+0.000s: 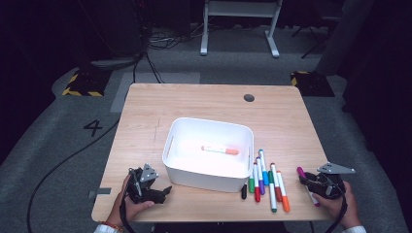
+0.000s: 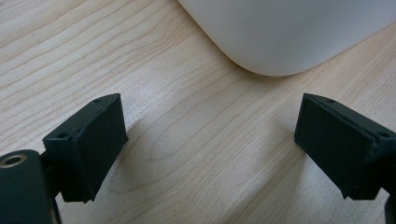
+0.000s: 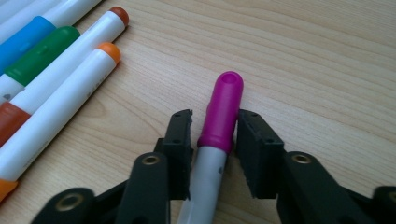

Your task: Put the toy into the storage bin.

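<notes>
Your right gripper [image 3: 214,128] straddles the magenta-capped marker [image 3: 219,116] at lower right, jaws touching but not plainly clamped. It is light, stiff and slick: grip the cap's base. Your left gripper [image 2: 210,140] gapes empty.

A white bin [image 1: 209,170] sits mid-bench [image 1: 145,111] with an orange marker [image 1: 221,150] inside. Near its right front lie a row of capped markers [image 1: 266,180] and a black cap [image 1: 244,191].

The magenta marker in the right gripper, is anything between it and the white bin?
Yes. The row of loose markers lies on the table between the magenta marker in the right gripper and the white bin. The bin's near wall also has to be cleared.
</notes>
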A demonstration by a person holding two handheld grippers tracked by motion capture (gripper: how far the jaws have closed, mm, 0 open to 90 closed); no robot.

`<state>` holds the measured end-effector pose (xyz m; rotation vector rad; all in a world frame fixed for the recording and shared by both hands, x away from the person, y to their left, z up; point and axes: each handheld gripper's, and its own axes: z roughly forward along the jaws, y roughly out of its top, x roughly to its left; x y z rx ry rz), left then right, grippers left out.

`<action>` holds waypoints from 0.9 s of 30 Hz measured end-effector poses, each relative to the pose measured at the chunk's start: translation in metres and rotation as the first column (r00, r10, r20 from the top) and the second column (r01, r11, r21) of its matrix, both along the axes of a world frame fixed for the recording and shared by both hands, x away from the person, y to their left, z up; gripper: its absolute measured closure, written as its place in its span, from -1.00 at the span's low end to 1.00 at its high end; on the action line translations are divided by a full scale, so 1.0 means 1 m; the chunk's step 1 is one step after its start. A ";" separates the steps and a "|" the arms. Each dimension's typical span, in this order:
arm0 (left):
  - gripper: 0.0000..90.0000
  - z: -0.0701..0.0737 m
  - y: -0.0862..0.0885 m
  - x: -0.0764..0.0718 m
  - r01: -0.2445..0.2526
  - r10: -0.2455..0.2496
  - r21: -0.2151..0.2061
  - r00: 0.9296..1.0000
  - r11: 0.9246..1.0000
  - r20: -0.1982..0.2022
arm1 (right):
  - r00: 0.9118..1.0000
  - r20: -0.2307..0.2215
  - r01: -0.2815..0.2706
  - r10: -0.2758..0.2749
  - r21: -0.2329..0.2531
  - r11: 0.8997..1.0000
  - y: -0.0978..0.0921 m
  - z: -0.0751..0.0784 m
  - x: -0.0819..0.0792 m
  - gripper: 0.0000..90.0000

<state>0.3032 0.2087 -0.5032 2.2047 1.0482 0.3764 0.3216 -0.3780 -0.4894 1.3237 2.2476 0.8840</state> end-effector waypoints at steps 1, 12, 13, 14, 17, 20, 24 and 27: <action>-0.80 0.000 0.000 0.000 0.000 0.000 0.000 1.000 1.000 0.000 | 1.000 0.000 0.000 0.000 0.000 1.000 0.000 0.000 0.000 0.53; -0.80 0.000 0.000 0.000 0.001 -0.001 -0.001 1.000 1.000 0.000 | 0.999 0.036 -0.022 0.021 0.028 0.999 0.000 0.001 0.011 0.67; -0.80 0.000 0.000 0.000 0.000 0.000 -0.001 1.000 1.000 0.000 | 0.999 0.036 -0.022 0.021 0.028 0.999 0.000 0.001 0.011 0.67; -0.80 0.000 0.000 0.000 0.001 -0.001 -0.001 1.000 1.000 0.000 | 0.999 0.046 -0.028 0.026 0.044 0.999 0.000 0.003 0.012 0.67; -0.80 0.000 0.000 0.000 -0.001 0.001 -0.002 1.000 1.000 0.000 | 0.997 0.069 -0.042 0.036 0.086 0.995 0.001 0.011 0.013 0.67; -0.80 0.000 0.000 0.000 -0.001 0.001 0.001 1.000 1.000 0.003 | 0.991 0.109 -0.089 0.076 0.122 0.989 0.007 0.028 0.015 0.67; -0.80 0.000 0.000 0.000 0.000 0.000 -0.001 1.000 1.000 0.000 | 0.984 0.146 -0.123 0.104 0.124 0.985 0.015 0.042 0.015 0.67; -0.80 0.000 0.000 0.000 -0.003 0.003 0.002 1.000 1.000 0.004 | 0.973 0.190 -0.163 0.134 0.147 0.976 0.027 0.060 0.018 0.67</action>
